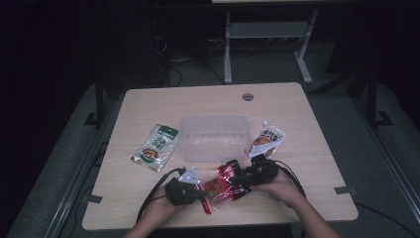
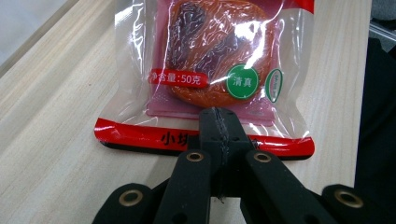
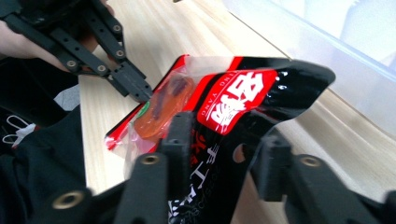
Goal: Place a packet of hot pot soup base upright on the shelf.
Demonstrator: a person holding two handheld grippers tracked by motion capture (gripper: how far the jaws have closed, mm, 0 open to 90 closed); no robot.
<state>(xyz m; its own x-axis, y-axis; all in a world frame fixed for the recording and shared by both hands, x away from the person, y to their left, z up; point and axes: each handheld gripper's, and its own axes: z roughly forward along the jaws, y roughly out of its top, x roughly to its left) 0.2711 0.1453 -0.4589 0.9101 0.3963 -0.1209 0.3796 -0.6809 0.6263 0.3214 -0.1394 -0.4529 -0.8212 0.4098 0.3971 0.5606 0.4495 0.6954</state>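
**Two tongs on one red snack packet**

Two hands come in from the bottom of the high view, and each one holds black tongs. Between them lies a shiny red, black and clear plastic snack packet (image 1: 224, 187) with an orange-brown dried fruit inside. It sits near the front edge of the pale wooden surface (image 1: 148, 106).

Left tongs (image 1: 202, 193) are shut tight. Their two black tips are pressed together on the bottom edge of the packet, right on its red strip. In the left gripper view that end of the packet (image 2: 210, 70) lies flat on the wood, and a round green sticker (image 2: 242, 81) shows on the clear part.

Right tongs (image 1: 241, 179) are at the other end of the packet. In the right gripper view the black and red top of the packet (image 3: 236, 100) lifts off the wood and sits between the two black tips (image 3: 224, 149). One tip touches the packet, but I cannot tell if both tips press on it. The left tongs (image 3: 140, 92) show far off in that view, biting the low end.

Behind the packet stands a clear plastic box (image 1: 214, 138) with nothing in it. A green and white food pouch (image 1: 155, 147) lies to the left of the box. A white and orange pouch (image 1: 266, 139) lies to its right.
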